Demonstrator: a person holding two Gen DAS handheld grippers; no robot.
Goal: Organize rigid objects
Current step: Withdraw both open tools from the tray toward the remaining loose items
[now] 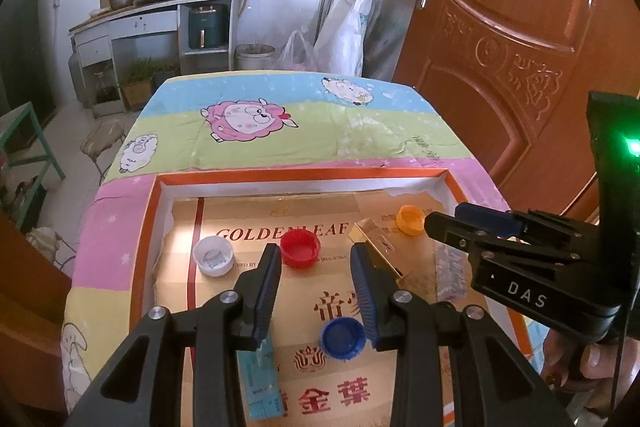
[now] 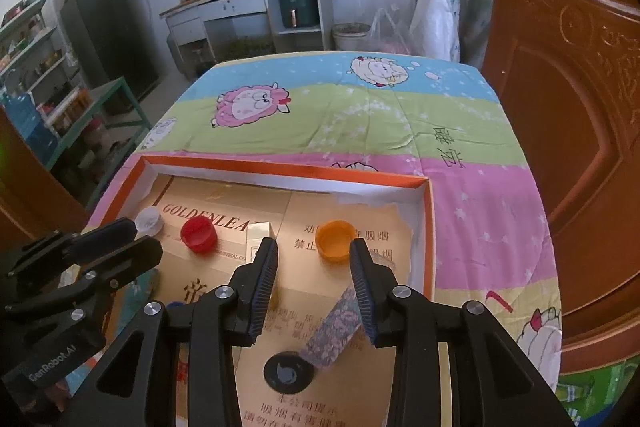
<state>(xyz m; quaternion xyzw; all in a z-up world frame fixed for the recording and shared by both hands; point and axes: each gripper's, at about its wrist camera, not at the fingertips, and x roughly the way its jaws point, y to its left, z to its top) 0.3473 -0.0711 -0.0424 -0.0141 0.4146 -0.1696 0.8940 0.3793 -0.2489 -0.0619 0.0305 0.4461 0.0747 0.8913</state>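
Observation:
A shallow orange-rimmed cardboard tray (image 1: 152, 227) (image 2: 430, 227) lies on the table. In it lie a white cap (image 1: 213, 255) (image 2: 150, 220), a red cap (image 1: 300, 248) (image 2: 199, 235), an orange cap (image 1: 410, 219) (image 2: 335, 240), a blue cap (image 1: 343, 338), a black cap (image 2: 288, 373), a gold box (image 1: 376, 239) (image 2: 259, 235) and a flowered box (image 2: 334, 327) (image 1: 450, 273). My left gripper (image 1: 315, 259) (image 2: 132, 233) is open and empty above the tray, near the red cap. My right gripper (image 2: 314, 251) (image 1: 444, 217) is open and empty, near the orange cap.
The table wears a cartoon sheep cloth (image 1: 280, 123) (image 2: 340, 115). A brown door (image 1: 520, 47) (image 2: 580, 87) stands close on the right. A light blue packet (image 1: 260, 383) lies in the tray's near left. A kitchen counter (image 1: 160, 11), a stool (image 1: 102, 139) and a green shelf (image 2: 100, 107) stand beyond.

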